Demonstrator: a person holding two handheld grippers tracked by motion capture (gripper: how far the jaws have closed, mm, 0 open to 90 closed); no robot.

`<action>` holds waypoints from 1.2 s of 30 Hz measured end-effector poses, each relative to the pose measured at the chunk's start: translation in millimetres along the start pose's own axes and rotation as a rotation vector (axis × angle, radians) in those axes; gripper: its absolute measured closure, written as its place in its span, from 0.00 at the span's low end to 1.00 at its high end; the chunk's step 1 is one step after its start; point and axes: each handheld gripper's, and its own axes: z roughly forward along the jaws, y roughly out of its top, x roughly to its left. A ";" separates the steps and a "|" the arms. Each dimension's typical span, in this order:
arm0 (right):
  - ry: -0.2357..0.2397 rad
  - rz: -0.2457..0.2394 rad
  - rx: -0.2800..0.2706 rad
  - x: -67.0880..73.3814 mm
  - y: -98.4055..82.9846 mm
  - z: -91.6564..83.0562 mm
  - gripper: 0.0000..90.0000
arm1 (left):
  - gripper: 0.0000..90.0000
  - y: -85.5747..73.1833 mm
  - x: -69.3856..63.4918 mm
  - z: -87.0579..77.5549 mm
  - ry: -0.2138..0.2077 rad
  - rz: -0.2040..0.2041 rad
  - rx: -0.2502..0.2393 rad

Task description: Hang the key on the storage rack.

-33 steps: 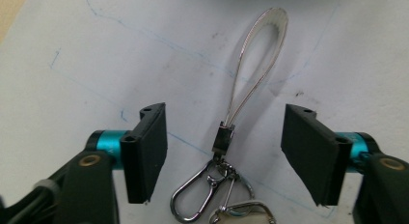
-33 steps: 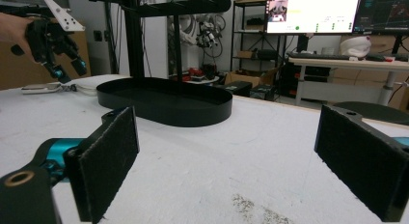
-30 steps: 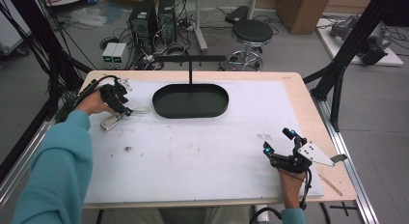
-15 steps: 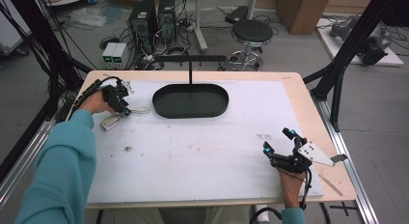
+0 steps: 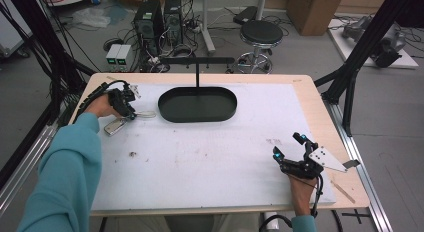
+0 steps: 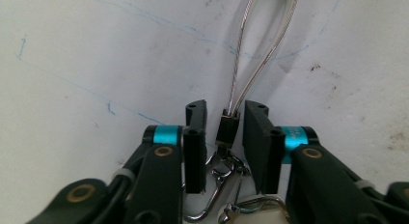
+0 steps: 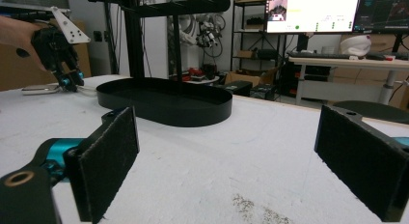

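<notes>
The person is working the left gripper (image 5: 131, 112) at the far left of the table (image 5: 215, 162), just left of the black oval tray (image 5: 197, 104). In the left gripper view its jaws are straddling the small black ferrule (image 6: 227, 129) of a key ring: a clear looped cable (image 6: 260, 45) is running away from the ferrule across the white surface, and metal snap hooks (image 6: 219, 178) with a pale tag are lying behind it, toward the hand. The jaws have just been closing, with the ferrule between them. A sliver of gap is showing on each side, so the pads are not yet pressing; the grip is judged imminent, not made. Taking the ferrule rather than the thin loop is probably giving the pads something firm to bite on.

In the high view the key ring (image 5: 120, 123) is lying flat on the table beside the tray's left end, likely a short carry from there.

The tray is sitting at the table's far middle, under a black T-shaped stand (image 5: 197, 62).

At the near right, the right gripper (image 5: 290, 153) is resting low over the table with its jaws standing wide apart and nothing between them, well clear of the work, apparently waiting.
</notes>
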 end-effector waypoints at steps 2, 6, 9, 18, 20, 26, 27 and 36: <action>0.000 0.001 0.000 0.0 0.0 0.0 0.09 | 0.80 0.5 0.0 0.1 -0.005 -0.001 0.002; 0.000 0.001 0.000 0.0 0.0 0.0 0.09 | 0.80 1.7 -0.1 1.9 -0.008 0.007 0.011; 0.001 0.001 0.000 -0.1 0.0 0.0 0.09 | 0.85 2.8 -0.4 3.4 -0.012 0.015 0.021; 0.000 0.003 -0.001 -0.2 0.1 -0.1 0.09 | 0.90 3.5 -2.3 4.1 -0.002 0.034 0.027; 0.000 0.003 -0.003 -0.2 0.0 0.0 0.09 | 0.90 3.6 -2.5 3.8 -0.006 0.027 0.028; 0.000 0.006 0.000 0.0 0.0 -0.1 0.09 | 0.91 6.5 -5.4 -2.3 0.005 -0.005 -0.015; 0.000 0.007 0.000 0.1 0.0 -0.2 0.09 | 0.91 6.8 -5.9 -3.6 0.003 -0.008 -0.024; 0.001 0.008 0.000 0.2 0.0 -0.2 0.09 | 0.91 9.1 -12.4 -19.8 0.021 -0.014 -0.080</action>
